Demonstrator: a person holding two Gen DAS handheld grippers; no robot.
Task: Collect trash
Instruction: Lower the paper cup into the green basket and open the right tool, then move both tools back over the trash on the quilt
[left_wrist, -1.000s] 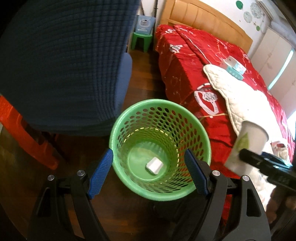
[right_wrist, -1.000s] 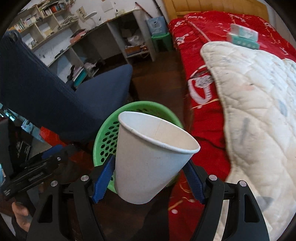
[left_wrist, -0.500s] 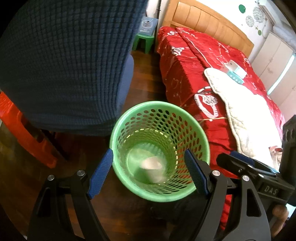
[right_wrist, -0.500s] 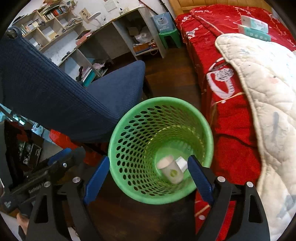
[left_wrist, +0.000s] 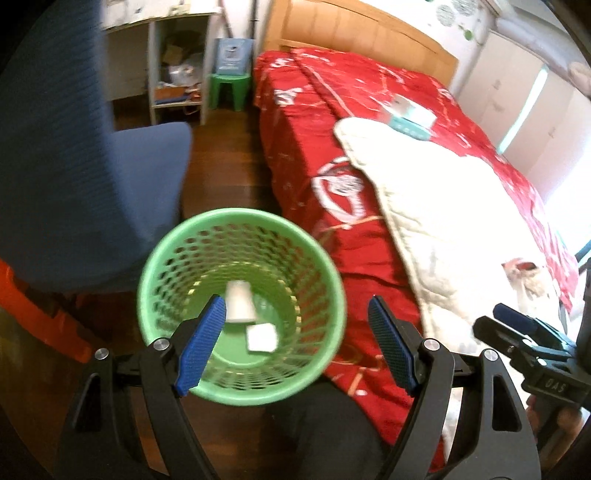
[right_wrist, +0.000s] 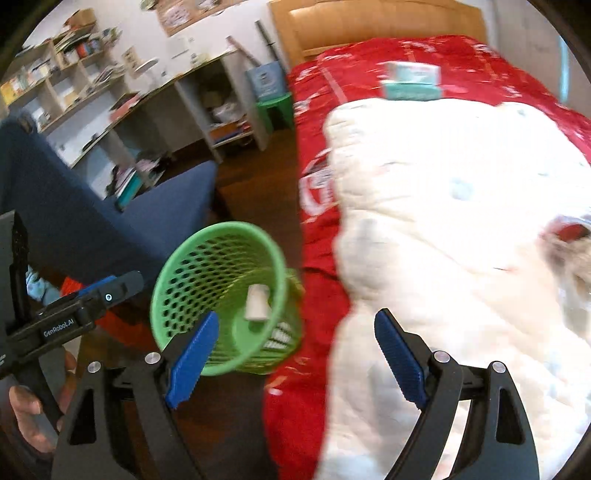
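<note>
A green perforated basket (left_wrist: 173, 258) stands on the wood floor beside the bed; it also shows in the right wrist view (right_wrist: 184, 254). Inside lie a white paper cup (left_wrist: 239, 302), also seen in the right wrist view (right_wrist: 257, 302), and a small white box (left_wrist: 261, 336). My left gripper (left_wrist: 295, 347) is open and empty above the basket's right part. My right gripper (right_wrist: 295, 358) is open and empty over the bed edge, right of the basket. A crumpled red and white wrapper (left_wrist: 524, 275) lies on the white quilt, blurred in the right wrist view (right_wrist: 569, 243).
A bed with a red cover (left_wrist: 354, 122) and white quilt (left_wrist: 443, 206) fills the right. A teal and white box (left_wrist: 410, 116) lies on it. A blue chair (left_wrist: 74, 166) stands left of the basket. A green stool (left_wrist: 229, 88) and desk shelves (right_wrist: 147, 122) stand behind.
My right gripper let go of the paper cup, which dropped into the basket. Both grippers have since swung to the right, toward the bed.
</note>
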